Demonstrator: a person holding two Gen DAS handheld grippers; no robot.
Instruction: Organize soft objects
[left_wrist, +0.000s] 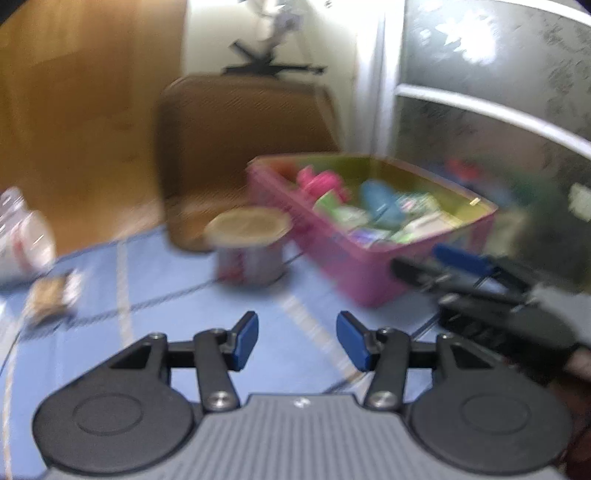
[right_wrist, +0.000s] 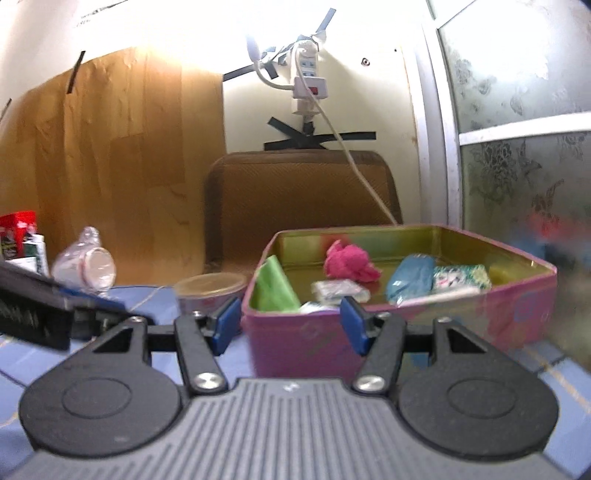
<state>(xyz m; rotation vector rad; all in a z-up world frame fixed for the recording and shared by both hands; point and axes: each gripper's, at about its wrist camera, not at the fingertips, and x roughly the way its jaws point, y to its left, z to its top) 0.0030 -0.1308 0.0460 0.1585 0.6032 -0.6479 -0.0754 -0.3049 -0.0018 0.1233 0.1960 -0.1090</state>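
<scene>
Soft objects, among them a pink cloth, a green sponge and a blue pouch, lie inside the pink tin on the blue tablecloth. The left gripper and right gripper both stand apart and hold nothing.

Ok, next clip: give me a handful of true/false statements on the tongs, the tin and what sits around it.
1. Both tongs, left and right, are open and hold nothing. True.
2. The pink rectangular metal tin is empty. False: it holds soft items, among them a crumpled pink cloth.
3. A round lidded tub stands left of the tin. True.
4. The folded green cloth lies on the blue tablecloth. False: it is inside the tin.
</scene>
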